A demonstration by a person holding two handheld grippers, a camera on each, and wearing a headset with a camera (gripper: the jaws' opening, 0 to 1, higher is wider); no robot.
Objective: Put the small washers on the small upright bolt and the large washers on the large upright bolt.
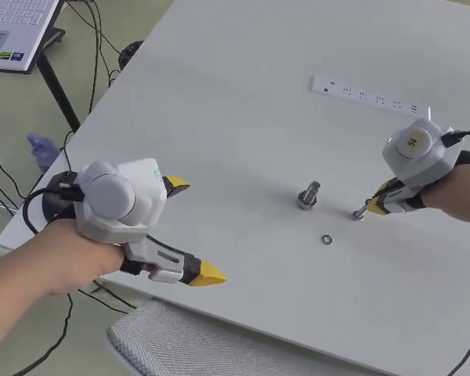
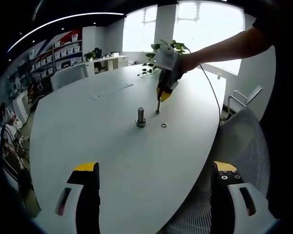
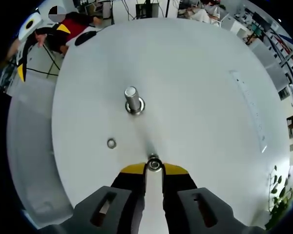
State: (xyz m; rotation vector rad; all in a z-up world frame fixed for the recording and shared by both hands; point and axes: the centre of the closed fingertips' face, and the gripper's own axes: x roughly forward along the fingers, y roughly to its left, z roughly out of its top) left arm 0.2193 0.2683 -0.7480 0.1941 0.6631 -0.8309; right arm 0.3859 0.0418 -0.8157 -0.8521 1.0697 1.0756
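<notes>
Left hand-held gripper [image 1: 194, 229] spread wide, large bolt [image 1: 309, 195] upright, washer [image 1: 327, 239] lying flat

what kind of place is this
Probably an open-plan office or lab meeting area: a large white oval table with a white power strip on it, an open pale laptop beside it, and shelves of boxes along the wall.
</notes>
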